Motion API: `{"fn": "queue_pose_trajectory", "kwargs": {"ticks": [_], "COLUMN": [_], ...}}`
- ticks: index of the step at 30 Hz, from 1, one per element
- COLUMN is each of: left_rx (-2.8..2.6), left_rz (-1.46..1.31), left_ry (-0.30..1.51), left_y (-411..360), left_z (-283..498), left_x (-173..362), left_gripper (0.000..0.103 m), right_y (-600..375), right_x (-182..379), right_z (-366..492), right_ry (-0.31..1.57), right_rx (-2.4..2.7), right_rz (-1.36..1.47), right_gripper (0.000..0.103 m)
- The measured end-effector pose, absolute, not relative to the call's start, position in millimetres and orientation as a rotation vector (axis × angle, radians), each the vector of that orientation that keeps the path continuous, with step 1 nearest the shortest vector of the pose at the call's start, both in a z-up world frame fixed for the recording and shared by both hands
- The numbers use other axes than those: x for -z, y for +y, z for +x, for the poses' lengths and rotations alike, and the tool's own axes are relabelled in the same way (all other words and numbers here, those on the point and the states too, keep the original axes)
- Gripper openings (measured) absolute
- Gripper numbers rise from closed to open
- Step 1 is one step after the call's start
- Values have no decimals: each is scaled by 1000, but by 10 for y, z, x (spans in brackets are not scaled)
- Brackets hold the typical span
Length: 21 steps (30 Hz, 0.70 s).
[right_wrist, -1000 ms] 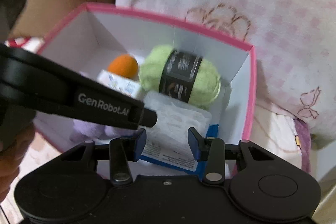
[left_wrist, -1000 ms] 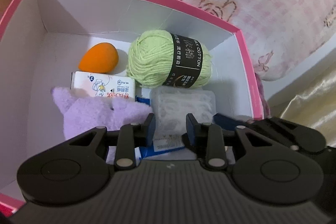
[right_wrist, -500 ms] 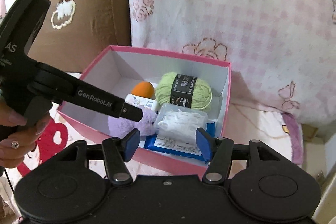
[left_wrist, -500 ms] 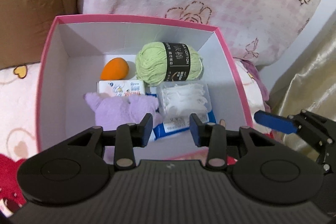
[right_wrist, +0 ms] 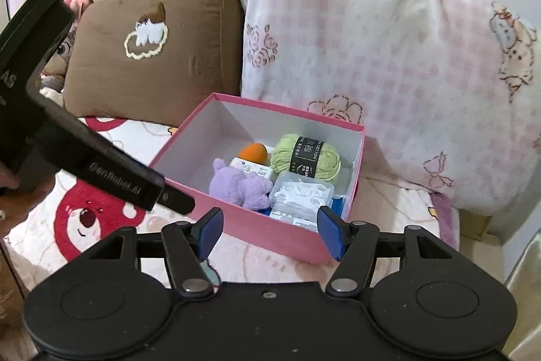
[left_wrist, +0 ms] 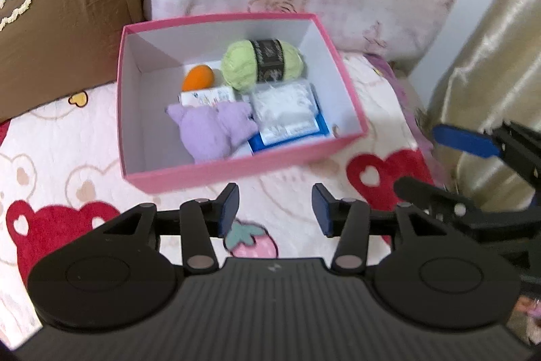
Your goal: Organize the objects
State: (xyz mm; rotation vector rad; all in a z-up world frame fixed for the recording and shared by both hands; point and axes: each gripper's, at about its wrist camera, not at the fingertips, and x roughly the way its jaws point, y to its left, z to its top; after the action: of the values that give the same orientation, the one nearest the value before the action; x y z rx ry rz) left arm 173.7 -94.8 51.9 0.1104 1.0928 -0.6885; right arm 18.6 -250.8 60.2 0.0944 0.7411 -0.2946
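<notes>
The pink box [left_wrist: 236, 170] sits on a bedspread [left_wrist: 61, 137] printed with hearts and bears, its far wall close to a pink checked pillow [right_wrist: 389, 56]; a brown cushion [right_wrist: 162, 49] stands at about 10 o'clock from the box in both views. Inside, the green yarn [left_wrist: 262, 65] with its black band lies at the far side, at 12 o'clock from the box's middle, and the orange sponge [left_wrist: 198, 77] lies just beside it at 9 o'clock. A small white packet [left_wrist: 207, 96] lies in front of the sponge, touching the purple plush [left_wrist: 211, 131], which fills the near middle of the box. At 3 o'clock from the plush a clear bag of white bits [left_wrist: 282, 110] rests on a blue pack [left_wrist: 321, 127] against the right wall. The left gripper [left_wrist: 274, 213] hangs outside the box, at 6 o'clock from it over the bedspread, its jaws spread wide with nothing between them. The right gripper [right_wrist: 270, 230] is likewise outside the box near its front right corner, jaws wide apart and holding nothing. In the left view the right gripper's blue finger [left_wrist: 465, 142] shows at 3 o'clock, beside a gold curtain [left_wrist: 490, 39]. In the right view the left gripper's black body crosses at 9 o'clock.
</notes>
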Motion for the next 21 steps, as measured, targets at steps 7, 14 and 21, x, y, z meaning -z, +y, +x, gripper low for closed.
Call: {"fn": "queue_pose_trajectory", "kwargs": {"ticks": [7,14,21], "left_rx": [710,675,679], "left_rz": [89,163,167], "left_ry": [1085,985,966], "left_y": [-764,-679,-566], "left_z": [1380,1058,775], "left_x": [-652,-878,-935], "left_gripper": [51,59,62], "right_y": [-2342,-2183,-2034], "right_x": [-718,-765,-803], "right_z": [-92,-307,-465], "right_ry": [729,717,706], "right_rx": [306,301,297], "right_rz": [134,158,162], "right_gripper": [67,68,78]}}
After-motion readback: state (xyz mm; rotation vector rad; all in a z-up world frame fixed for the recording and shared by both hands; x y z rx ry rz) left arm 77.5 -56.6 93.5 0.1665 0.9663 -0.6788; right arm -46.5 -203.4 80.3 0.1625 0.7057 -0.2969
